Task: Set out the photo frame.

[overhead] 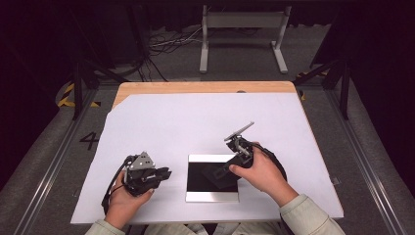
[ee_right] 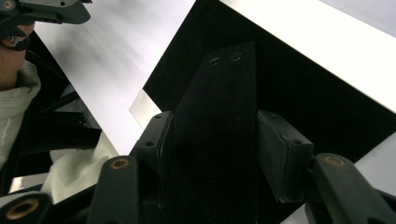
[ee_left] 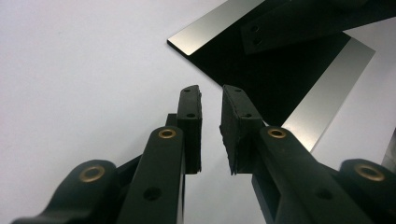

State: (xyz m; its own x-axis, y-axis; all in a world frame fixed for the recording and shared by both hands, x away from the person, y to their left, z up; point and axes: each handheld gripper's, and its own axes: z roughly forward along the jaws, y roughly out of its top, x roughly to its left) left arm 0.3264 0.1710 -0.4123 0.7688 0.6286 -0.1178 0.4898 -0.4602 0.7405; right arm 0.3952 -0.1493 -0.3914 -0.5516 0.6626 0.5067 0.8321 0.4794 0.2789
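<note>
The right gripper (ee_right: 212, 140) clamped a flat black bar (ee_right: 219, 121), stiff and light, by its long edges over the tray (overhead: 212, 197) near the table's front edge; the left gripper (ee_left: 211, 128) stood narrow, empty.

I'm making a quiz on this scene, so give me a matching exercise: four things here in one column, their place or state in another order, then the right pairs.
Things:
1. left gripper
2. right gripper
3. black bar
4. black plate with silver edges

Places or states:
A. lies flat on the white sheet
B. jaws nearly together, nothing between them
C. has two small holes near its far end
D. jaws on either side of the bar, above the plate

Pairs: 1-B, 2-D, 3-C, 4-A
</note>
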